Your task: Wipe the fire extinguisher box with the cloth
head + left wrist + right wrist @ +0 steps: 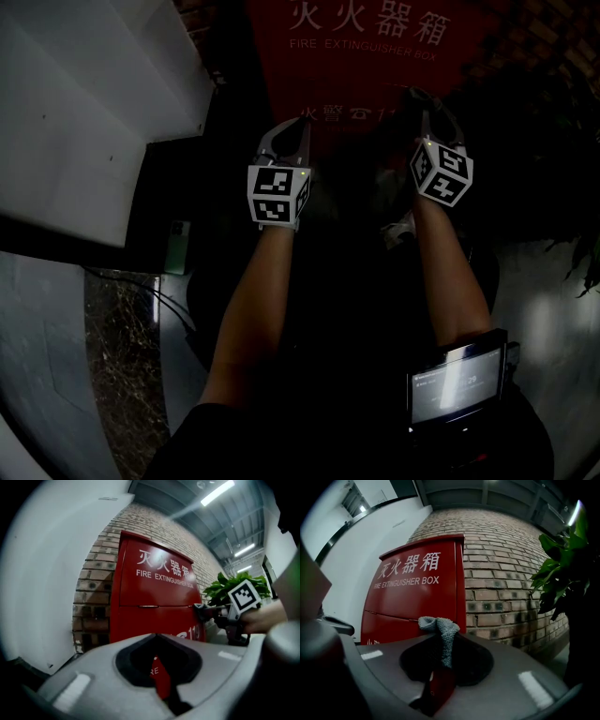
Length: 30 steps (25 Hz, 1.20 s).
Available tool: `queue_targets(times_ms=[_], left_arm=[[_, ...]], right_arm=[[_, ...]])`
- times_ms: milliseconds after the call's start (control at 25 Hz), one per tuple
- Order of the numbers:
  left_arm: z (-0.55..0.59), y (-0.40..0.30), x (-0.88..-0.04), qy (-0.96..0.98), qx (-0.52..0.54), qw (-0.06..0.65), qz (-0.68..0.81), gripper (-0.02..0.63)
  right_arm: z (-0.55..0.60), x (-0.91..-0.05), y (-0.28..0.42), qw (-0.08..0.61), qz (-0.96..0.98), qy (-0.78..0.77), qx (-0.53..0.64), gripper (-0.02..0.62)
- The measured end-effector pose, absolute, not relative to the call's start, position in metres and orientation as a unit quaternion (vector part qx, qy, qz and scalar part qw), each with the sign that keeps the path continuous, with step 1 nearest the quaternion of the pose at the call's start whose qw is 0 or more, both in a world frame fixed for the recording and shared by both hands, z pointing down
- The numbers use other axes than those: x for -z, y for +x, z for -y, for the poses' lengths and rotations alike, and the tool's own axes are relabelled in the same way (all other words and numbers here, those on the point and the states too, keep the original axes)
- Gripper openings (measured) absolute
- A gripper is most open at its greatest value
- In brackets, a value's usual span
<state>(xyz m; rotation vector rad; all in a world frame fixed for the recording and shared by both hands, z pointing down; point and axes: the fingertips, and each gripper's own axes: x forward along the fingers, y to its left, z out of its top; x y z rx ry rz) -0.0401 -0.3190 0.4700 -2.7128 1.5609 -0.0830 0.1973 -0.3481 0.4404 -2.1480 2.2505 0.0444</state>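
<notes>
The red fire extinguisher box [375,56] stands against a brick wall, with white lettering on its front. My right gripper [424,105] is close to the box's lower front, shut on a grey knitted cloth [442,637] that sticks up from between the jaws. The box [417,592] fills the left of the right gripper view. To the left at about the same height, my left gripper [291,133] is shut with nothing in it. In the left gripper view, the box [150,602] is straight ahead and the right gripper [205,613] is by its right edge.
The brick wall [501,583] runs on to the right of the box. A green potted plant [567,569] stands at the far right. A white wall panel [84,122] lies to the left. A lit screen [455,384] hangs at the person's waist.
</notes>
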Motion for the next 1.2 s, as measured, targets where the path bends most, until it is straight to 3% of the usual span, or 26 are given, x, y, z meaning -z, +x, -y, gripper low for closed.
queue_targets(times_ms=[200, 640, 840, 1200], left_arm=[[0.321, -0.063, -0.470, -0.848, 0.039, 0.007, -0.529, 0.003], [0.336, -0.109, -0.488, -0.795, 0.054, -0.013, -0.604, 0.003], [0.347, -0.123, -0.492, -0.786, 0.048, -0.030, -0.615, 0.003], [0.355, -0.094, -0.496, -0.813, 0.062, -0.020, -0.578, 0.003]], right_arm=[[0.333, -0.427, 0.119, 0.048, -0.788, -0.613, -0.025, 0.057], [0.338, -0.497, -0.052, 0.005, -0.879, -0.475, 0.045, 0.058], [0.350, -0.513, -0.075, -0.005, -0.882, -0.467, 0.065, 0.058], [0.364, -0.511, -0.041, -0.019, -0.858, -0.511, 0.053, 0.058]])
